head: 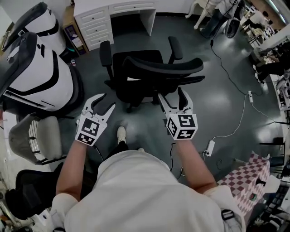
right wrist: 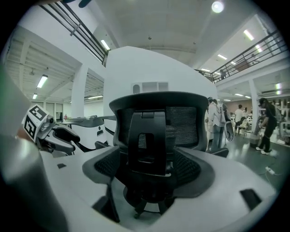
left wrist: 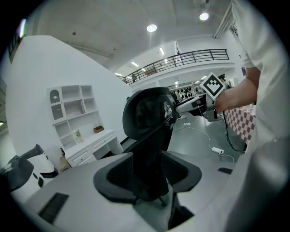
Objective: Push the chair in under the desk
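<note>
The black mesh office chair point(head: 149, 68) stands on the dark floor with its seat turned toward the white desk point(head: 113, 10) at the top of the head view. Its curved backrest point(head: 165, 67) faces me. My left gripper point(head: 99, 106) hovers open just behind the chair's left side, nothing between its fingers. My right gripper point(head: 173, 97) is open too, a little short of the backrest's right end. In the left gripper view the chair point(left wrist: 147, 118) is seen edge-on, with the right gripper point(left wrist: 199, 103) beyond it. The right gripper view looks square at the chair back point(right wrist: 154, 131).
A large white and black machine point(head: 41, 77) fills the left side, with a grey chair point(head: 41, 140) below it. A white cable and power strip point(head: 210, 147) lie on the floor at right, near a checkered cloth point(head: 249, 181). Drawers point(head: 93, 25) close the desk's left side.
</note>
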